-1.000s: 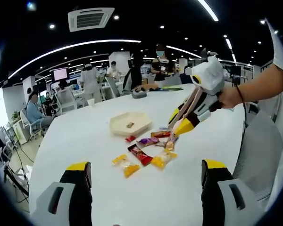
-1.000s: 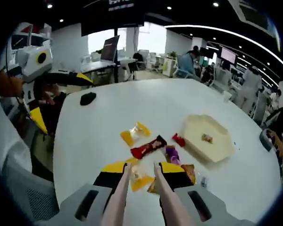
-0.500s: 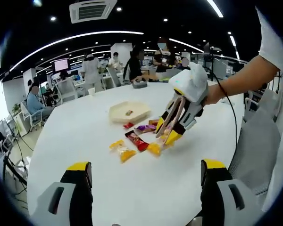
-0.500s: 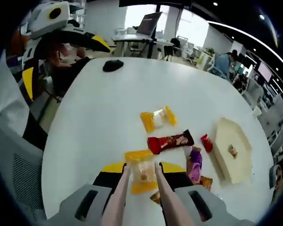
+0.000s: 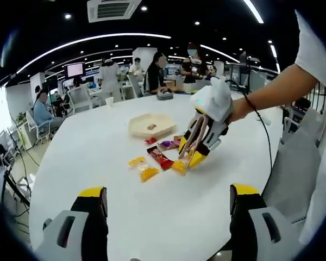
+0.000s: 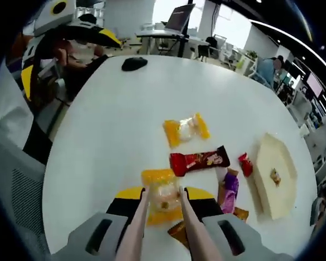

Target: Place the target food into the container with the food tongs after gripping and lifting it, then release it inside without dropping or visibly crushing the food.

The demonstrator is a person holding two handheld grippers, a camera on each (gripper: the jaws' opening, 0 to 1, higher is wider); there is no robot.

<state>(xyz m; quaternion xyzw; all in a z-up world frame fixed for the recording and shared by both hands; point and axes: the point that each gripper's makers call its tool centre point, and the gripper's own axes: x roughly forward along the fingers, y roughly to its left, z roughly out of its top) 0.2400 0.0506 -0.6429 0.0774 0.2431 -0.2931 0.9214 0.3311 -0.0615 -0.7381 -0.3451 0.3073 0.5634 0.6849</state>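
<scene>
Several wrapped snacks lie on the white table [image 6: 98, 125]. A yellow packet [image 6: 162, 198] sits between the tips of the pink food tongs [image 6: 138, 223], which my right gripper [image 6: 164, 194] is shut on. Whether the packet is off the table I cannot tell. In the left gripper view, the right gripper [image 5: 205, 142] points the tongs down at that packet [image 5: 180, 166]. A cream hexagonal tray [image 6: 269, 155] holds one small snack [image 6: 273, 175]. My left gripper [image 5: 165, 198] stands open, well short of the snacks.
Another yellow packet [image 6: 186, 129], a red bar [image 6: 200, 161], a small red packet [image 6: 244, 163] and a purple one [image 6: 229, 190] lie between the tongs and the tray. A black object [image 6: 133, 63] rests at the table's far side. People sit at desks beyond the table.
The right gripper has come down and forward with the tongs, from above the snack pile to straddling the yellow packet. The left gripper stays open, its view barely shifted.
</scene>
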